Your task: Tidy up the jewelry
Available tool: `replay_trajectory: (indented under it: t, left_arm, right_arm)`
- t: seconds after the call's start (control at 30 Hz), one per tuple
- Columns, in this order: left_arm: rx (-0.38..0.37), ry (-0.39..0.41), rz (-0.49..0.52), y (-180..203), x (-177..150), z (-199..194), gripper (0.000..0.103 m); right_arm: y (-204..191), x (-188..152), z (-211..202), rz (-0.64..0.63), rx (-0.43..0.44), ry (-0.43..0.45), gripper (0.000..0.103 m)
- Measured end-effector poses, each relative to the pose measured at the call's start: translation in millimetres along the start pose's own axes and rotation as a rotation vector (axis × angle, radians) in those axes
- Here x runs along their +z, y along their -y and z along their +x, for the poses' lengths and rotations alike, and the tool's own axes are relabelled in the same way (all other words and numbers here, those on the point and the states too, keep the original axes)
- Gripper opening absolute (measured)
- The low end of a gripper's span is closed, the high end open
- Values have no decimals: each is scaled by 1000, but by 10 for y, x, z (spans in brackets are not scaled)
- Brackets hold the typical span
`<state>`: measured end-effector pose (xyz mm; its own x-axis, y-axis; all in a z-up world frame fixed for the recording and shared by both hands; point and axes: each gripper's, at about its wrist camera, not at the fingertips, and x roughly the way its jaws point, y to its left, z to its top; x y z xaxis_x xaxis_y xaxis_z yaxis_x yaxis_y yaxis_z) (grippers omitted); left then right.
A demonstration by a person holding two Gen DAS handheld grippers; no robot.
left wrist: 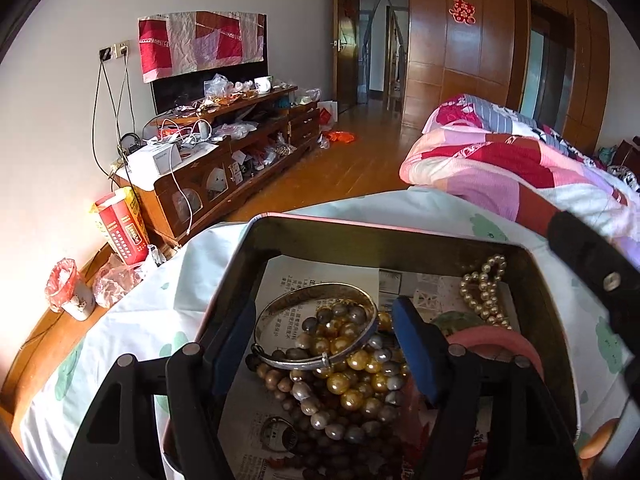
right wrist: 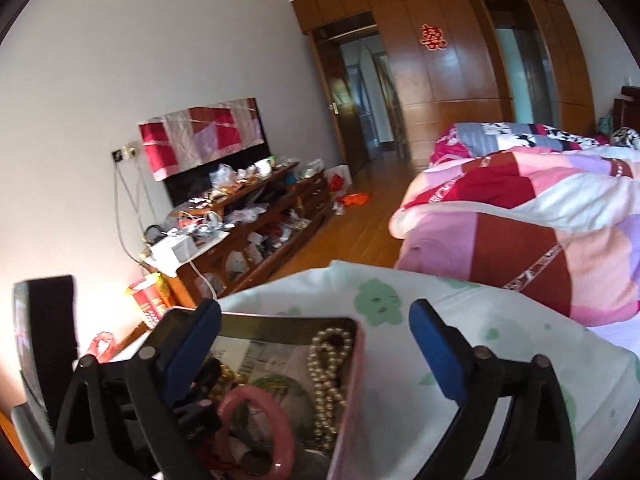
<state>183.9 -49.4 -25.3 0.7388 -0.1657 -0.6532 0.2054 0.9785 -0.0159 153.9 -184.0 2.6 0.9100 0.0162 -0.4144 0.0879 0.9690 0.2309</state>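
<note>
A metal tin (left wrist: pixel 360 229) with a pink outer wall (right wrist: pixel 352 392) sits on the bed, lined with newspaper. In it lie a silver bangle (left wrist: pixel 280 308) resting on gold and grey bead strands (left wrist: pixel 352 380), a pearl strand (left wrist: pixel 484 292) (right wrist: pixel 328 376), a pink bangle (left wrist: pixel 492 340) (right wrist: pixel 256 432) and a green bangle (right wrist: pixel 280 384). My left gripper (left wrist: pixel 324 340) is open inside the tin, its blue pads on either side of the silver bangle. My right gripper (right wrist: pixel 316 344) stands wide open over the tin's right wall, holding nothing.
The tin rests on a white sheet with green prints (left wrist: pixel 140 320) (right wrist: pixel 500 340). A folded patchwork quilt (left wrist: pixel 500 168) lies behind it. Across the wood floor stands a cluttered TV cabinet (left wrist: pixel 224 152), with a red box (left wrist: pixel 124 228) and a small bin (left wrist: pixel 68 292) near the bed.
</note>
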Motion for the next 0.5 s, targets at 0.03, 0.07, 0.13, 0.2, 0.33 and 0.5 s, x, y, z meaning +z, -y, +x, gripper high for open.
replay_trajectory:
  t: [0.03,0.07,0.13,0.2,0.33,0.5]
  left_arm:
    - [-10,6,-8,-4,-5,-24,71]
    - [-16,10,-10,0,-18,-42,71]
    - [-29,26,-11,9,-33,-100,71]
    - [-28,51,-7,34,-68,-174,71]
    - [-67,66,-22,54,-128,-265,71]
    - [-67,99,-44,62,-157,-391,79]
  right_arm:
    - [7,-6,14,0,-11,-9,97]
    - [18,-13,17,1,-19,-16,97]
    - [31,-23,-11,2,-47,-16,97]
    - [44,-31,-63,-6,-72,-10,98]
    - [84,-71,-139,-11,-113,-23,103]
    - [136,-98,-250,9,-141,-20,103]
